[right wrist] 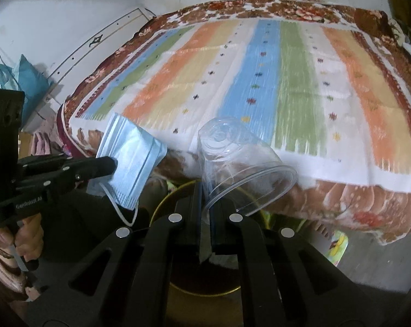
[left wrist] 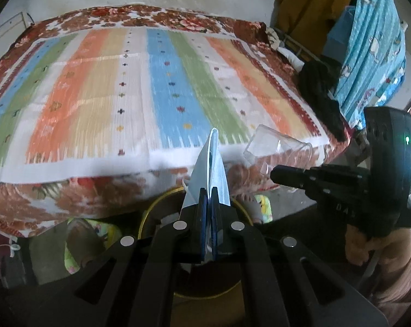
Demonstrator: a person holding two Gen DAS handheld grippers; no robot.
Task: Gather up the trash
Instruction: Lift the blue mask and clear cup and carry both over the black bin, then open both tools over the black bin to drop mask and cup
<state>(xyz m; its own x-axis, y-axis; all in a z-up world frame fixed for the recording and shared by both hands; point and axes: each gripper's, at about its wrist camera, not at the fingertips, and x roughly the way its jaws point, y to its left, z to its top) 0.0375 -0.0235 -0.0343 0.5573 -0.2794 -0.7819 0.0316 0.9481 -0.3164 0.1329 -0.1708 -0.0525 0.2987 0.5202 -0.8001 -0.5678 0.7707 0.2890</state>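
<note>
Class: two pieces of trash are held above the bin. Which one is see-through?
The plastic cup in the right tool: clear and rigid. The face mask in the left tool is opaque blue fabric.

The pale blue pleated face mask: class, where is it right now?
The pale blue pleated face mask is clamped in the left gripper, left of the clear plastic cup in the right wrist view, above the yellow-rimmed round bin by the striped bed's edge.
</note>
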